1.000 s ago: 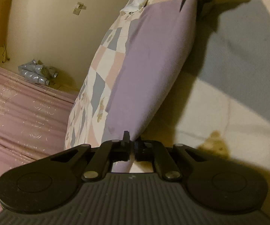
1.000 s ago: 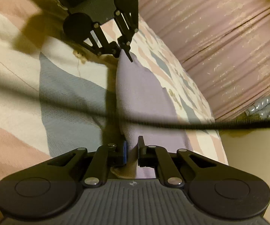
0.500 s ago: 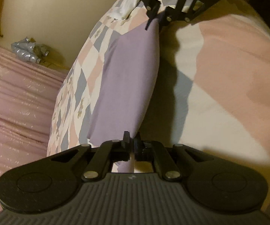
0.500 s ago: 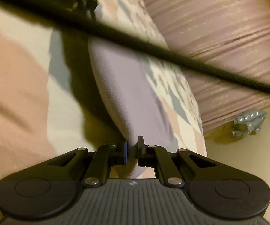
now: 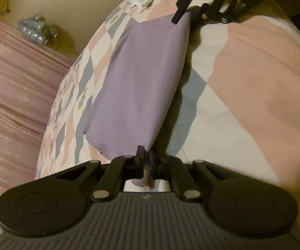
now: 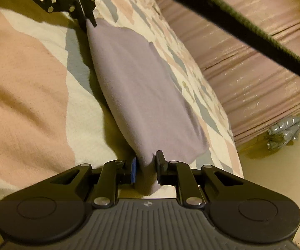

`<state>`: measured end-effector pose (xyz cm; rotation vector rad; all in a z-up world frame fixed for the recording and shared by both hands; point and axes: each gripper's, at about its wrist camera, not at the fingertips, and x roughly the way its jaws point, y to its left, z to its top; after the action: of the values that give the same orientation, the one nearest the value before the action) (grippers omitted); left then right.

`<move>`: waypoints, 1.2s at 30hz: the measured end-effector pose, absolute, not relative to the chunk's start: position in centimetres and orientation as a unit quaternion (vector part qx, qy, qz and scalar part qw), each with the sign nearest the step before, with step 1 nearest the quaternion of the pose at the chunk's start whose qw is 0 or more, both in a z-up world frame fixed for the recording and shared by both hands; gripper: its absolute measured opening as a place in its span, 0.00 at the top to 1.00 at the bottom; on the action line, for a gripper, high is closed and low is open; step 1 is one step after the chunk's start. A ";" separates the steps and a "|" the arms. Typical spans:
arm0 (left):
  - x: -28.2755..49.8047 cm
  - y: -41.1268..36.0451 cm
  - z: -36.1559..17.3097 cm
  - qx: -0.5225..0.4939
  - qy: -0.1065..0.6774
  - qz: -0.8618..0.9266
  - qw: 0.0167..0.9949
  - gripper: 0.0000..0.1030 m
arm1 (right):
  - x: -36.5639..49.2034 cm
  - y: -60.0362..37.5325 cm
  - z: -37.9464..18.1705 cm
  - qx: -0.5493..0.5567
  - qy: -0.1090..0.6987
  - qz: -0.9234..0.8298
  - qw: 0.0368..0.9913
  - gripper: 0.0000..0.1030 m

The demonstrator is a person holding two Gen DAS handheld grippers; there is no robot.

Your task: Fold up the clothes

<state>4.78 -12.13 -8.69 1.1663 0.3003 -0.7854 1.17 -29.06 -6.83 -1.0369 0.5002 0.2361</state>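
Both jaws pinch our lilac garment (image 5: 141,79) taut, left gripper (image 5: 145,160) and right gripper (image 6: 146,163) at opposite corners; it looks part-folded above the quilt (image 5: 254,79).

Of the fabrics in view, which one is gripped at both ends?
The plain lilac garment: left gripper and right gripper each pinch one end. The patchwork bedspread beneath it and the pink pleated curtain beside the bed are ungripped.

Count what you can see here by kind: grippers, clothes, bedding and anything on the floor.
Grippers: 2, left gripper, right gripper
Clothes: 1, lilac garment
Bedding: 1, patchwork quilt
Floor: 1, silvery bundle
Total: 5
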 end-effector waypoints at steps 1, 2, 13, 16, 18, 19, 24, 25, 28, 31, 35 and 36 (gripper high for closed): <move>4.8 -12.1 -8.6 0.530 0.143 -0.359 0.755 0.97 | 0.9 -29.3 -6.9 -0.489 0.231 0.114 0.834 0.85; 4.8 -12.2 -8.4 0.525 0.148 -0.357 0.758 0.97 | 0.7 -29.5 -6.9 -0.488 0.226 0.117 0.835 0.85; 5.0 -12.0 -7.8 0.480 0.181 -0.353 0.783 0.97 | 0.2 -30.7 -6.7 -0.456 0.218 0.136 0.852 0.85; 5.0 -11.8 -7.7 0.472 0.186 -0.353 0.787 0.96 | -0.1 -30.4 -6.5 -0.449 0.226 0.133 0.854 0.85; 4.9 -11.7 -7.6 0.464 0.190 -0.351 0.791 0.96 | -0.4 -30.3 -6.4 -0.449 0.229 0.132 0.853 0.85; 4.8 -11.6 -7.5 0.460 0.192 -0.350 0.793 0.96 | -1.0 -30.2 -6.3 -0.450 0.231 0.132 0.852 0.85; 4.5 -11.3 -7.5 0.449 0.200 -0.346 0.799 0.96 | -1.8 -29.9 -6.0 -0.443 0.238 0.129 0.855 0.85; 4.5 -11.3 -7.5 0.445 0.202 -0.345 0.801 0.96 | -1.8 -29.9 -5.9 -0.440 0.239 0.128 0.856 0.85; 4.5 -11.1 -7.5 0.434 0.207 -0.342 0.807 0.95 | -1.8 -29.9 -5.8 -0.429 0.242 0.125 0.861 0.85; 4.6 -10.9 -7.4 0.426 0.211 -0.341 0.811 0.95 | -1.8 -30.0 -5.7 -0.419 0.244 0.121 0.866 0.85; 4.7 -10.6 -7.3 0.415 0.217 -0.340 0.816 0.95 | -1.8 -30.0 -5.5 -0.404 0.248 0.117 0.873 0.85; 4.7 -10.5 -7.3 0.412 0.218 -0.339 0.817 0.95 | -1.8 -30.1 -5.5 -0.401 0.249 0.116 0.874 0.85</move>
<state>4.74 -10.51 -7.33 0.8774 0.4647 -0.7230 -1.82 -30.06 -5.50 -0.8372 0.5190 0.2415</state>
